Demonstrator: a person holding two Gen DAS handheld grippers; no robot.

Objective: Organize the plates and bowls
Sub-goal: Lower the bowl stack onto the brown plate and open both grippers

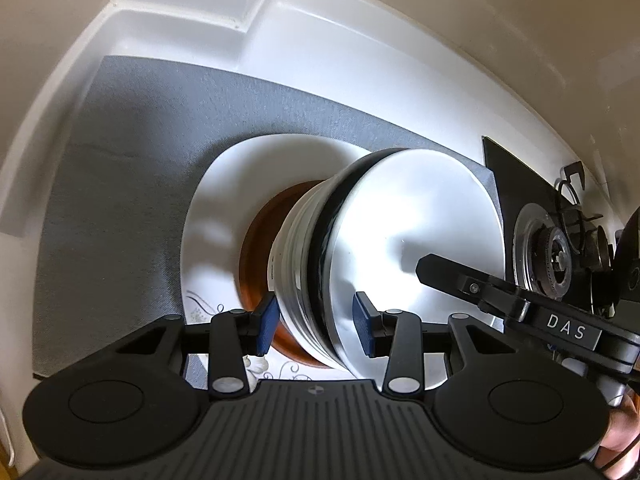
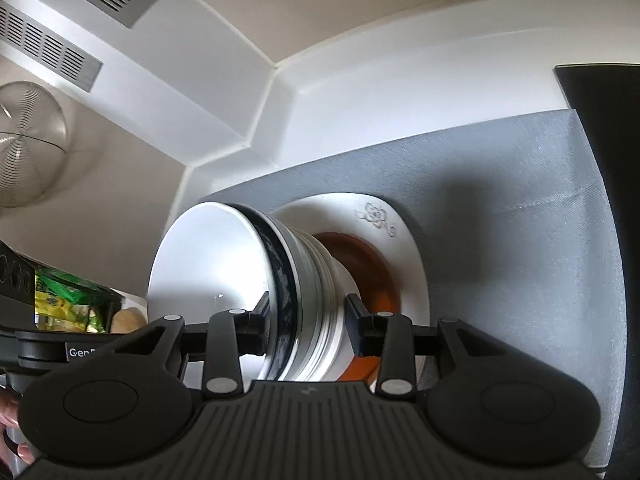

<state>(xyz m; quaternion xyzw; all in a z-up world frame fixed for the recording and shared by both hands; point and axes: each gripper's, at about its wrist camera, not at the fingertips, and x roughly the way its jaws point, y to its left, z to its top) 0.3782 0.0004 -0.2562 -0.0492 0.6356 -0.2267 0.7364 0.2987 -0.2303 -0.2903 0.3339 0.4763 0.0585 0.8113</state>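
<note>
Stack of bowls (image 1: pixel 320 264) sits over a brown-orange dish (image 1: pixel 256 256), which sits on a big white plate w/ floral trim (image 1: pixel 208 216), all on a grey mat (image 1: pixel 120 168) on a white counter (image 1: pixel 320 60) in a corner.

Orientation: stack axis runs up off the plate. Top white bowl (image 1: pixel 412 240) opens upward, toward both cams. In left wrist view the stack leans to the right of frame; in right wrist view it leans left. Fisheye, so true tilt can't be judged.

Grips: left gripper (image 1: pixel 316 322) and right gripper (image 2: pixel 307 326) each straddle the stack from opposite sides. Fingers of both half spread, one inside the top bowl, one outside on the ribbed wall. Pads look right at the bowl surfaces, so reads as clamped on the stack, both sides, though contact isn't crisp.

View diffs:
- Left wrist only: gas burner (image 1: pixel 556 252) on black hob beyond the mat, plus the right gripper's finger over the top bowl.
- Right wrist only: dark blue patterned bowl (image 2: pixel 282 280) under the top one, vent grilles (image 2: pixel 52 40), mesh dome (image 2: pixel 28 144), green/yellow packets (image 2: pixel 60 300).

Hidden/unclear: near rims of stack cut off by gripper bodies. Bowl count unclear, ribs blur together. Brown dish mostly covered. A hand (image 1: pixel 624 432) shows only at frame edge.
</note>
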